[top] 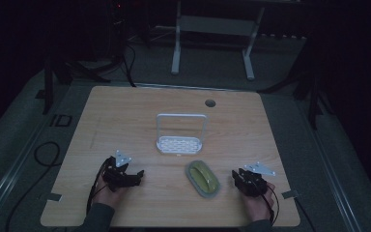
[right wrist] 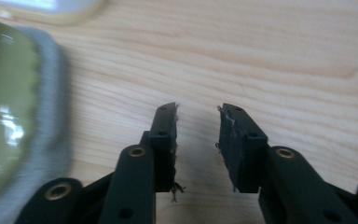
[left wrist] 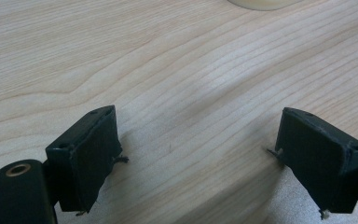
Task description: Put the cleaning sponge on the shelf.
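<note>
A dim room, seen from above, held a pale wooden worktop [top: 125, 116] with rounded corners. Near its middle stood a small white rack [top: 181, 135], its perforated base flat on the wood and a wire frame rising upright at the back. Just in front of the rack and slightly to the right lay an oval olive-green dish [top: 203, 178] with a grey rim, resting at an angle.

The left gripper [top: 136, 175], held in a hand at the near left of the worktop, sat well apart from the dish. In the left gripper view its fingers [left wrist: 91, 154] were spread wide over bare wood, gripping nothing.

The right gripper [top: 235, 178], held in a hand at the near right, sat near the right end of the dish without touching it. In the right gripper view its fingers [right wrist: 165, 135] stood a small gap apart, empty, with the dish's green bowl and grey rim blurred along the left edge.
</note>
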`<state>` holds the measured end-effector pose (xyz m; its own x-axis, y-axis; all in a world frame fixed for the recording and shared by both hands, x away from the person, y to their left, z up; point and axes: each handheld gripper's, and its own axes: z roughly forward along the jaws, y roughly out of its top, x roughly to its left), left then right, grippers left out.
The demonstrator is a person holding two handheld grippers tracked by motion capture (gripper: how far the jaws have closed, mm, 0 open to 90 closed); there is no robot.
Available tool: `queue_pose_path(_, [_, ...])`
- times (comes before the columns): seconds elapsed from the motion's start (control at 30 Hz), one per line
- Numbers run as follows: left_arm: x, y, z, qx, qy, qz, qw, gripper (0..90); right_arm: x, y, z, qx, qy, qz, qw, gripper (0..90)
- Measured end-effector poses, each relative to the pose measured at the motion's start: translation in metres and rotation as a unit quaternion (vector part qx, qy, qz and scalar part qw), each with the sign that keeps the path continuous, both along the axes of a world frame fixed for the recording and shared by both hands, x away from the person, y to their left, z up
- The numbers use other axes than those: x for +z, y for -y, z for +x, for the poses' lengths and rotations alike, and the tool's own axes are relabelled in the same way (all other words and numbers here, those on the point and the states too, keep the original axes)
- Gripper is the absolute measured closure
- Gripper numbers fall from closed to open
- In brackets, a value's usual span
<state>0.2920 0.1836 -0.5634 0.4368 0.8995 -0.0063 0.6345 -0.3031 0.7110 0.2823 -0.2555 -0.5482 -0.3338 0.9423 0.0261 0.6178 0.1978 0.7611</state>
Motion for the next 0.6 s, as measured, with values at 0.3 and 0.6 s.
queue_pose_path(0.3, [0.0,0.0,0.0,0.0,0.0,0.0,1.0,13.5,0.022,-0.016,-0.013,0.032,0.044,-0.011,0.9985,82.8])
queue_pose_path(0.6, [0.0,0.0,0.0,0.0,0.0,0.0,1.0,13.5,0.038,-0.035,-0.014,0.061,0.054,0.001,0.9967,89.9])
